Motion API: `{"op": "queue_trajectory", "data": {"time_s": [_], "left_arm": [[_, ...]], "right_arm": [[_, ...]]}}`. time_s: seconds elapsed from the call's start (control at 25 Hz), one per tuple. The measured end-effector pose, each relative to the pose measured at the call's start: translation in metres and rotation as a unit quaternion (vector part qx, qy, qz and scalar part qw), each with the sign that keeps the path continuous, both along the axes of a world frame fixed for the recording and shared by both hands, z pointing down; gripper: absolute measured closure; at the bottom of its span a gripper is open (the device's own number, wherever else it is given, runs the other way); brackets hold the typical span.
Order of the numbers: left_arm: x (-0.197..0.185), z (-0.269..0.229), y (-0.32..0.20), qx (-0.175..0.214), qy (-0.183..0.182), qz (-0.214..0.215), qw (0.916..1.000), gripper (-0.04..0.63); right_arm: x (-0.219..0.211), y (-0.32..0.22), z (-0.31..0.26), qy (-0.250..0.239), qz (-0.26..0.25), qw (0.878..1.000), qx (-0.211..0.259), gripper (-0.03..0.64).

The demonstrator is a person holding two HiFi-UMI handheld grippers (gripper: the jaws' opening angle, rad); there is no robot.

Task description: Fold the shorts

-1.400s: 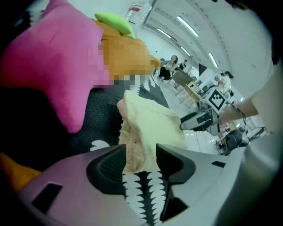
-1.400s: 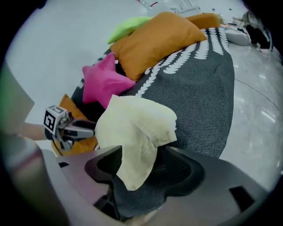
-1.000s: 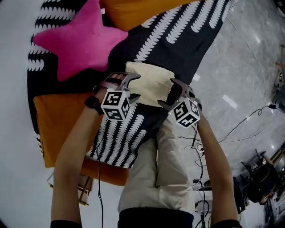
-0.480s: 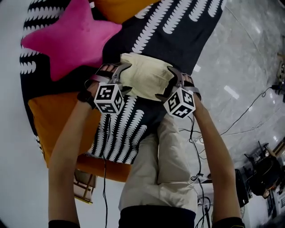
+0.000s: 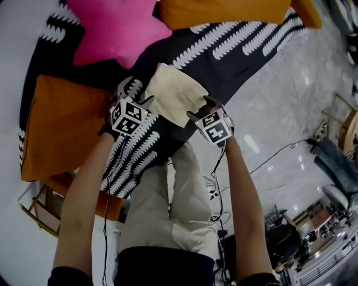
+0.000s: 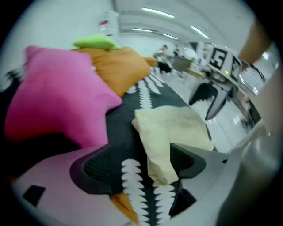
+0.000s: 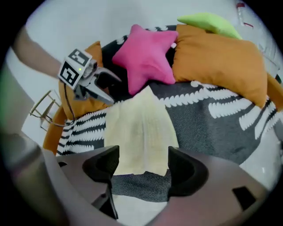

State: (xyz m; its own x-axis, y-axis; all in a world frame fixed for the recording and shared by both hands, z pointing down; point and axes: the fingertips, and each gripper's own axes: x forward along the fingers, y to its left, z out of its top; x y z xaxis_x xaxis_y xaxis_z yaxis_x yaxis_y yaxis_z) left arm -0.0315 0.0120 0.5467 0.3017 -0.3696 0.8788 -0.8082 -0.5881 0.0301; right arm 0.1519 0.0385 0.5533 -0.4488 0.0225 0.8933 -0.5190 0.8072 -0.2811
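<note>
Lying on a black cover [image 5: 240, 61] printed with rows of white leaf-like marks, the shorts [image 5: 173, 92] form a compact, roughly rectangular pad of pale cream cloth. Their surface looks matte and soft, with faint creases running along it. The near edge is slightly uneven where the layers meet.

The left gripper [image 5: 137, 94] points down at the shorts' left side. Its dark, ribbed pads stand wide apart, having just been opening. One rumpled corner of the cloth lies between them beside the right-hand pad, and nothing is pinched.

The right gripper [image 5: 200, 109] points down at the opposite side. Its jaws have just been closing, yet a clear gap remains. The shorts' near hem sits between the rounded black pads without being pressed, so it grips nothing.

A plush pink star cushion [image 5: 117, 28] with fat, rounded points rests just beyond the shorts. Smooth orange cushions lie to the left [image 5: 61, 123] and at the far side [image 5: 224, 10], and a lime-green one [image 7: 210, 21] peeks over the far orange cushion. Pale, glossy floor [image 5: 291, 111] spreads to the right.
</note>
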Motion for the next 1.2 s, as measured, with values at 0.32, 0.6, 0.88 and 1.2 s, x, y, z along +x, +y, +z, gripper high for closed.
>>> {"op": "queue_trajectory", "data": {"time_s": [0.32,0.6,0.88,1.2], "left_arm": [[-0.003,-0.055,0.082,-0.063,0.263,-0.390,0.8804,0.357],[-0.019,0.025,0.057,-0.025,0.175,-0.452,0.8741,0.548],[-0.037,0.049,0.047,-0.071,0.167,-0.521,0.8341,0.534],[-0.019,0.062,0.071,-0.091,0.186,-0.406,0.8899,0.239]], "right_arm": [[-0.063,-0.028,-0.065,-0.083,-0.118,0.987,-0.069,0.532],[-0.165,-0.095,0.018,-0.072,-0.258,0.963,-0.044,0.600],[-0.178,-0.109,0.034,-0.044,-0.396,0.917,0.004,0.599],[-0.173,-0.072,0.052,-0.051,-0.545,0.836,-0.014,0.186]]}}
